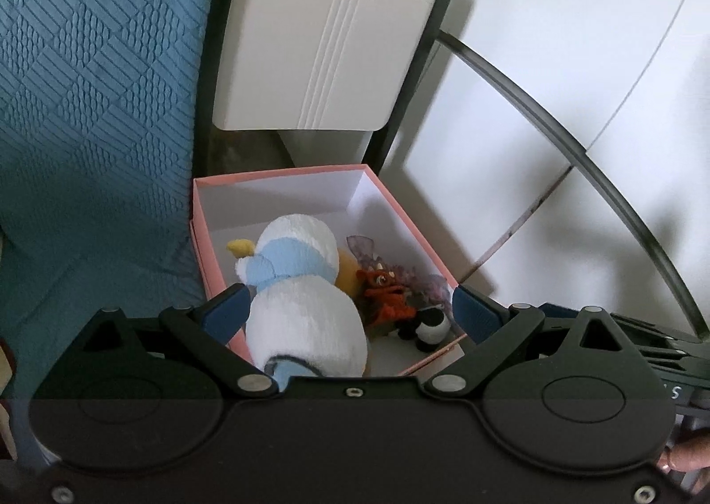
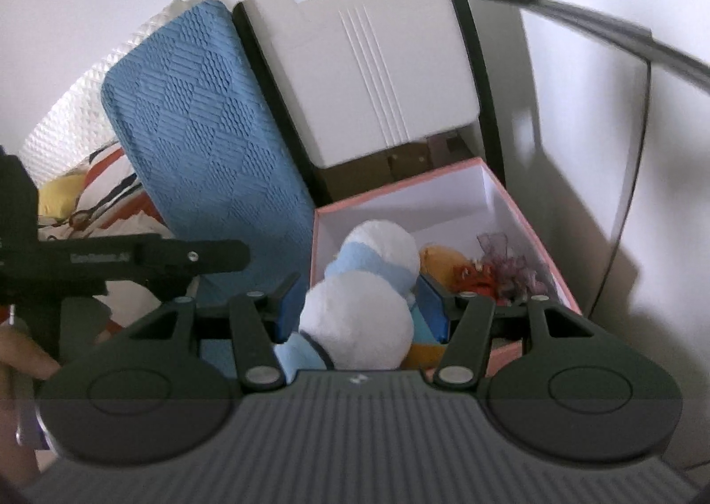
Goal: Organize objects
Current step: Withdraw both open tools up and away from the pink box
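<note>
Fluffy white plush in pink cardboard box; left tongs, right tongs spread, gripping nothing.

a home, likely a bedroom. a blue quilted mattress and striped bedding sit beside a pink box of plush toys, against white walls.

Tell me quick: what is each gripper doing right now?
Left gripper: open, holding nothing; the pink box and its toys lie beyond it.
Right gripper: cannot tell; the white plush shows between its fingers.
</note>
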`<state>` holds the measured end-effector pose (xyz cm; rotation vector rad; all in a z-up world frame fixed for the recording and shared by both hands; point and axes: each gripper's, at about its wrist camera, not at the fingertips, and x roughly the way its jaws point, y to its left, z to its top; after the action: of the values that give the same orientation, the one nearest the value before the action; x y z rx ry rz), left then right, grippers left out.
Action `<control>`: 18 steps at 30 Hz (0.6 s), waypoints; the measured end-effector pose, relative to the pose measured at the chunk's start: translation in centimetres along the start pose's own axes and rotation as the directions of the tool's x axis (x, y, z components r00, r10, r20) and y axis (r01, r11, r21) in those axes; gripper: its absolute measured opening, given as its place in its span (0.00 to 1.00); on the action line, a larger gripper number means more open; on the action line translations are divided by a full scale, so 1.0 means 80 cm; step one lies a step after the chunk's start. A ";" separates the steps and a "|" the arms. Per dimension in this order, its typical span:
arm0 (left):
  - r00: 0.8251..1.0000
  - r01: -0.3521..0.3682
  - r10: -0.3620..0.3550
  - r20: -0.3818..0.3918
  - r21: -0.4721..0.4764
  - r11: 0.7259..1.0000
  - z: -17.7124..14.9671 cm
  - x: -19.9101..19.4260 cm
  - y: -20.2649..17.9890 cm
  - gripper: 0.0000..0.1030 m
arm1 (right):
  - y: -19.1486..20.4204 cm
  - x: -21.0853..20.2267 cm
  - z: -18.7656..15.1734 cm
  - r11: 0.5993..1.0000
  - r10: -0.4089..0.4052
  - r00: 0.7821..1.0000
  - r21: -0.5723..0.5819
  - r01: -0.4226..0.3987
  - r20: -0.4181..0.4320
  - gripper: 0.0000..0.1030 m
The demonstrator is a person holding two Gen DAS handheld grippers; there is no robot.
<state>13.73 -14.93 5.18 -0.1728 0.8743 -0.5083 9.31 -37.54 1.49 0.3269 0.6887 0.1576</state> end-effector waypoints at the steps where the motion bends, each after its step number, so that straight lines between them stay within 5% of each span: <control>1: 1.000 0.005 -0.005 0.000 -0.001 1.000 -0.005 0.000 0.000 0.95 | -0.001 0.000 -0.004 1.000 -0.002 1.000 0.006 0.002 -0.005 0.56; 15: 1.000 -0.003 0.003 -0.011 -0.033 0.999 -0.057 -0.007 0.005 1.00 | -0.015 0.000 -0.043 0.997 -0.078 0.997 0.013 0.079 -0.009 0.58; 18: 1.000 -0.022 0.022 0.008 -0.013 1.000 -0.065 -0.007 0.002 1.00 | -0.016 -0.002 -0.049 0.997 -0.078 0.997 0.006 0.078 0.012 0.86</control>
<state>9.47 -14.22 2.20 -0.1766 0.8711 -0.4815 6.72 -37.82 -1.71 0.3050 0.6887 0.0791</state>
